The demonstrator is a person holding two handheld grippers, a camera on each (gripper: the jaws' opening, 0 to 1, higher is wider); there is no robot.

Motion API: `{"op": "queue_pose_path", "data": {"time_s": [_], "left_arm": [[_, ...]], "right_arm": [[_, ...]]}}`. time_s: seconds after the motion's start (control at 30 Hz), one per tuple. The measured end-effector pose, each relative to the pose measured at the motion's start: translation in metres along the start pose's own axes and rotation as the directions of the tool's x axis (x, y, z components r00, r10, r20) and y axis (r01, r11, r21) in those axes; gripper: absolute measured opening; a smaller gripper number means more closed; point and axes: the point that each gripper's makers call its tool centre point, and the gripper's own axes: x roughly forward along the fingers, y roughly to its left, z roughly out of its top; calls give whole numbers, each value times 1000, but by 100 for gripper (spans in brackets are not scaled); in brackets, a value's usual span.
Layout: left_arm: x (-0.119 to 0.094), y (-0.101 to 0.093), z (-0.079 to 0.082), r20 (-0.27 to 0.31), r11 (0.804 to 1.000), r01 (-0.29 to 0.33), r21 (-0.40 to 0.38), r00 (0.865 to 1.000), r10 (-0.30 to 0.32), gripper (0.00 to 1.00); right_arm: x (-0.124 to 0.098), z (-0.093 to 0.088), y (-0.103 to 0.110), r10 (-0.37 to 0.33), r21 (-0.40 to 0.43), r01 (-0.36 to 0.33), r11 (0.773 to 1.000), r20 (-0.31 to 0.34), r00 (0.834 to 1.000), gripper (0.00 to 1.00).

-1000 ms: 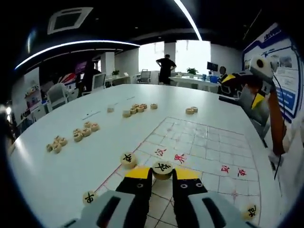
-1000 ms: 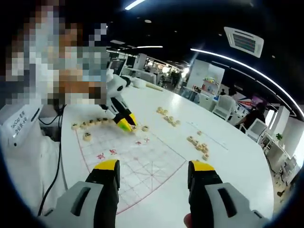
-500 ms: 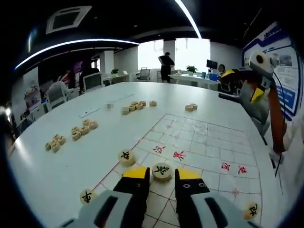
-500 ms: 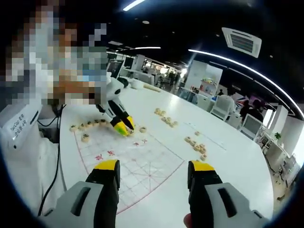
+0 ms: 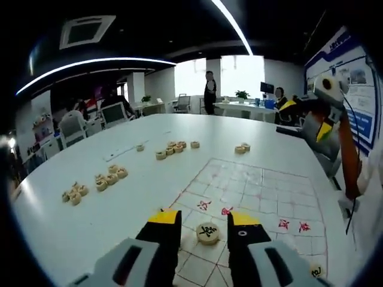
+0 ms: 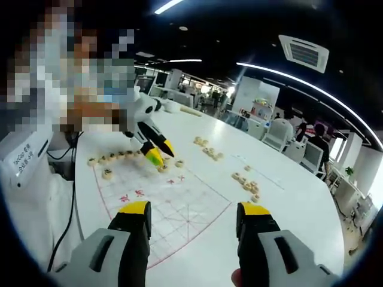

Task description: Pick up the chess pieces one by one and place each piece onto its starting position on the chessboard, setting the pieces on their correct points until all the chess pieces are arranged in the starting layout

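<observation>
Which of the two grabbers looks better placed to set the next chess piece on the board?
The left gripper, probably. A chess piece sits between its open jaws, right over the chessboard. The right gripper hangs open and empty, above the board's far side, with no piece near its jaws.

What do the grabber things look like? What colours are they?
Each has a grey body, two black jaws and yellow tips: the left gripper and the right gripper. From the left gripper view, an orange-brown cable hangs beside the right one. The person wears a white top.
</observation>
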Motion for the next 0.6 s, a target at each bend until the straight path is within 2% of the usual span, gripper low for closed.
{"op": "queue_pose_path", "data": {"time_s": [0.23,0.6], "left_arm": [[15,10,18,22,1000,-7,-4,1000,7,35],[56,33,41,38,1000,-17,-15,999,17,39]], "right_arm": [[-1,0,-2,-2,1,2,1000,0,1000,58],[-2,-1,-4,-8,4,8,1000,0,1000,58]]}}
